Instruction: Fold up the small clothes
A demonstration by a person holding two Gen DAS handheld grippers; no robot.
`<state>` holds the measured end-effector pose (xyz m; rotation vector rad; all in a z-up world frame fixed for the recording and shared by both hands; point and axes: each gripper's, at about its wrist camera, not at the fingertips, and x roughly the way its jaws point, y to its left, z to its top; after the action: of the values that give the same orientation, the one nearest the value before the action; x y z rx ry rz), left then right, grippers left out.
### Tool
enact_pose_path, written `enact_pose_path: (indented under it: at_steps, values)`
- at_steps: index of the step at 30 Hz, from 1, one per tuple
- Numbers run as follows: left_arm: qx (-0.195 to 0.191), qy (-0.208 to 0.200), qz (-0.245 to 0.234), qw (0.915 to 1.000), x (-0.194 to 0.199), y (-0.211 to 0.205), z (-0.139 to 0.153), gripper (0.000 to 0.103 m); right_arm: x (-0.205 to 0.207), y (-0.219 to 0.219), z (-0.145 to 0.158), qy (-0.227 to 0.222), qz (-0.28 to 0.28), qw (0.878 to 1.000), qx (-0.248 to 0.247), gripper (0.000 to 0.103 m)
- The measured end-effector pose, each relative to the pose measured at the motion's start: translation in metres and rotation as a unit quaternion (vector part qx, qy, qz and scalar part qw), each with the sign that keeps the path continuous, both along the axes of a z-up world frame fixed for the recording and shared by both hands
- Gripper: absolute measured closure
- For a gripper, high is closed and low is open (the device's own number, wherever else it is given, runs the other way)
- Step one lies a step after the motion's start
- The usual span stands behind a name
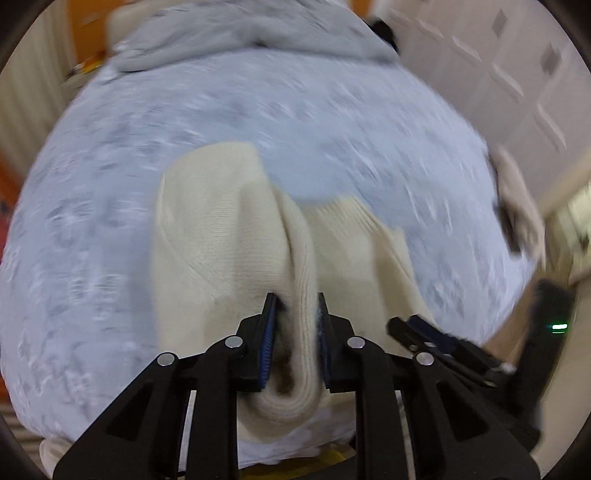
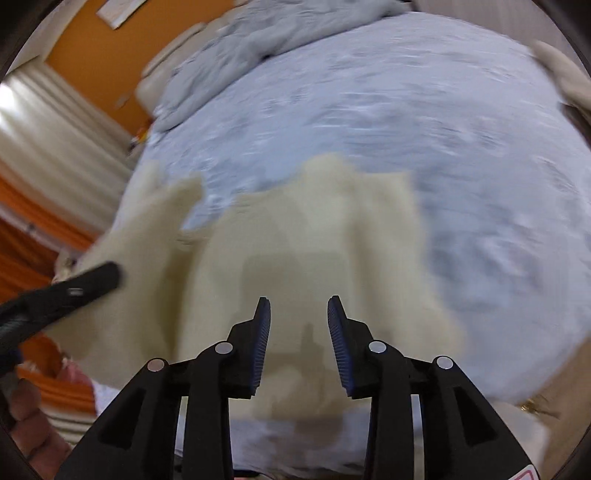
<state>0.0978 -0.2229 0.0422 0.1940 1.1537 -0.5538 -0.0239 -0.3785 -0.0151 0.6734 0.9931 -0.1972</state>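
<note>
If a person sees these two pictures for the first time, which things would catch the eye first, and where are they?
First comes the cream knitted garment, lying in the middle of the pale blue bedspread. A thick fold of it is pinched in the left claw at the bottom of the left wrist view. In the right wrist view the right claw hangs open above the garment, and a rumpled grey blanket lies at the far end of the bed.

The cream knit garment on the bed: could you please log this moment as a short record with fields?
garment: cream knit garment, partly bunched, lying on the bedspread
surface: pale blue patterned bedspread
left claw: shut on a thick fold of the garment
right claw: open, empty, just above the garment
other items: grey blanket crumpled at the bed's far end
image quality: motion blur in both views
</note>
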Motion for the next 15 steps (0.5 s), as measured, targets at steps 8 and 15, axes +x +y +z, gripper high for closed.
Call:
enact_pose_path:
  at_steps: [8, 15]
  values:
    - [0.045, -0.03, -0.023, 0.9982, -0.061, -0.01, -0.033, 0.019, -0.037, -0.018, 0.007, -0.022, 0.001, 0.999, 0.029, 0.039]
    - [0.09, -0.061, 0.026, 0.9937, -0.078, 0.071, -0.024, 0.007, 0.021, 0.031, 0.004, -0.026, 0.088, 0.992, 0.09, 0.025]
